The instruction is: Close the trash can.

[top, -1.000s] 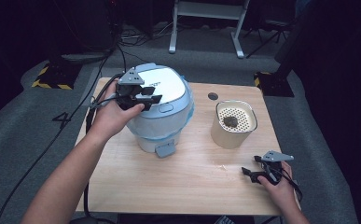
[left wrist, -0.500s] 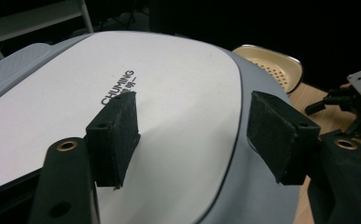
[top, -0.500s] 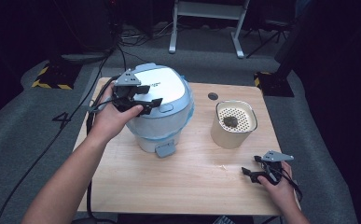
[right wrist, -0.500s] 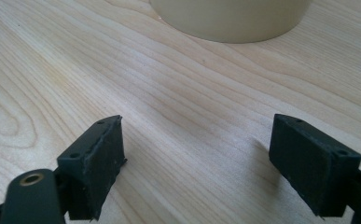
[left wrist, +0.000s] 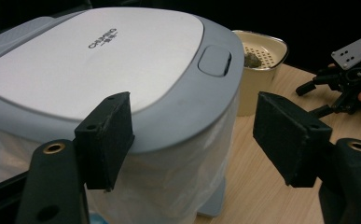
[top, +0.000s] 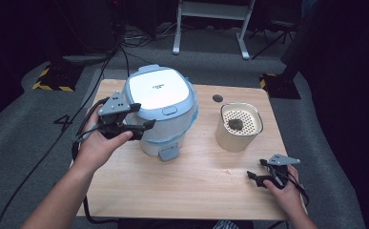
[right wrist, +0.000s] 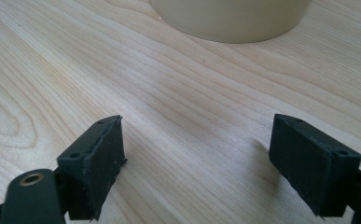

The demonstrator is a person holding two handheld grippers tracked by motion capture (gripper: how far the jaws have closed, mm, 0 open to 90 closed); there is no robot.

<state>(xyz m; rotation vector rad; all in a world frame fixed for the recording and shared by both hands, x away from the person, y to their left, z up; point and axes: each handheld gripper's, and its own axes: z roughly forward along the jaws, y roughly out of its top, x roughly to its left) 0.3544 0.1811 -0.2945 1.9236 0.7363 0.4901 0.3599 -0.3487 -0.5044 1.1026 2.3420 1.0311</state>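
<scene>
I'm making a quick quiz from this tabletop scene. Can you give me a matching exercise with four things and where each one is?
Things:
1. bin lid
2. beige container
3. left gripper
4. right gripper

Places:
A. low on the table's right front
B. right of the bin
C. at the bin's left side
D. shut on top of the bin

Pairs: 1-D, 2-B, 3-C, 4-A

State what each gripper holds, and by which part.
Nothing. The left gripper, its jaws just opened, stands beside the bin lid; the right gripper is open above the table.
</scene>
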